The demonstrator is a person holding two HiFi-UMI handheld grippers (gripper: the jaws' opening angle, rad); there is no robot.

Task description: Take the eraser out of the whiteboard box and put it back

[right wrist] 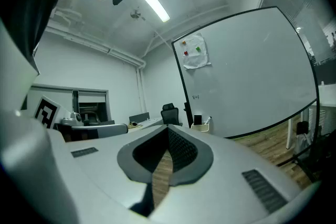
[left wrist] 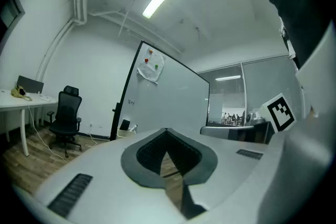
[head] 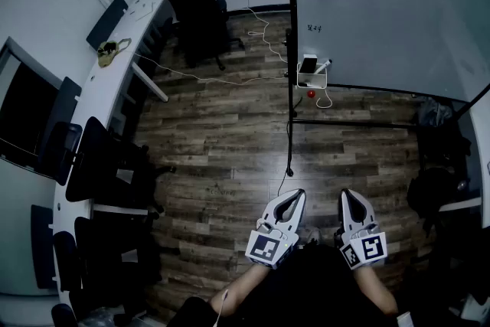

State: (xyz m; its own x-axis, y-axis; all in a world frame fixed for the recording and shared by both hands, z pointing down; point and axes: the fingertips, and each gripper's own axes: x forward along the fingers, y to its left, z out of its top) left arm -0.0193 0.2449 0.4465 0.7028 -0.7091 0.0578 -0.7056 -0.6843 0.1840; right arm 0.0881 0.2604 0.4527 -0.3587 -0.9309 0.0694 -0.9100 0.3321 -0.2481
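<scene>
Well, the whiteboard [head: 383, 19] is well apart, and the whiteboard box [head: 312, 75] sits at its foot with what looks like the dark eraser [head: 308, 65] inside. The left gripper [head: 297, 195] and right gripper [head: 347, 195] have jaws closed and empty; arriving like that would likely just shove the box.

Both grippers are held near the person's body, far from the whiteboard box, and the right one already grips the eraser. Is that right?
Not quite: the right gripper is shut on nothing, as the right gripper view shows. It and the left gripper are indeed near the body, far from the whiteboard box.
</scene>
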